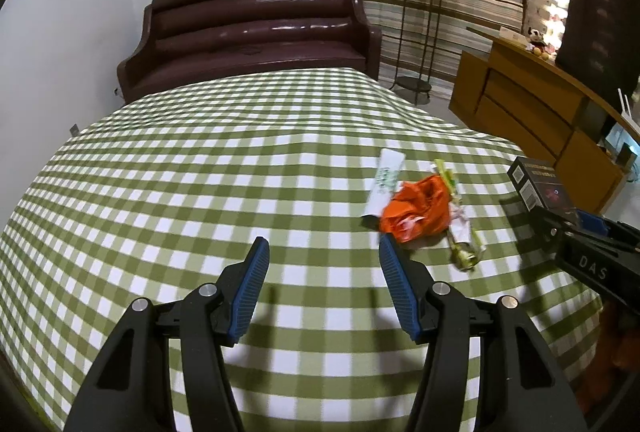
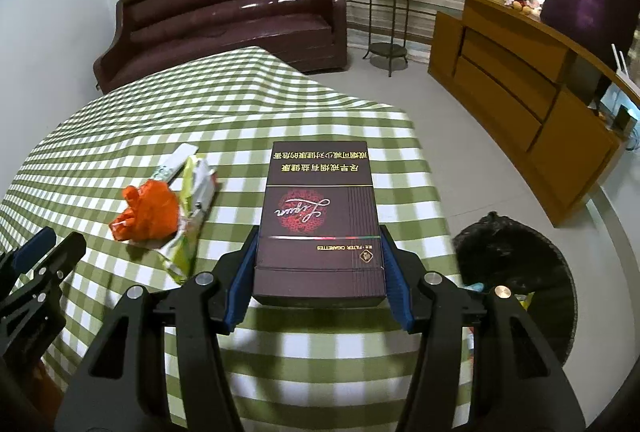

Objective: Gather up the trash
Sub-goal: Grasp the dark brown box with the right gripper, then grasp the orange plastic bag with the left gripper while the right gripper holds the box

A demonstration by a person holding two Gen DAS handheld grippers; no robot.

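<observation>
Checked cloth (image 1: 200, 171), left gripper (image 1: 324, 248) agape, right gripper (image 2: 318, 236) clamping glossy, seemingly cardboard cigarette carton (image 2: 320, 220)

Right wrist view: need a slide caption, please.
Right tool shut on cigarette box above checked tablecloth, bin beside it.

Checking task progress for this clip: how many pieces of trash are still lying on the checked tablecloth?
3, bunched together: a white paper sleeve farthest back, a crumpled orange bag against it, and a green-yellow wrapper beside them. More may hide underneath.
</observation>
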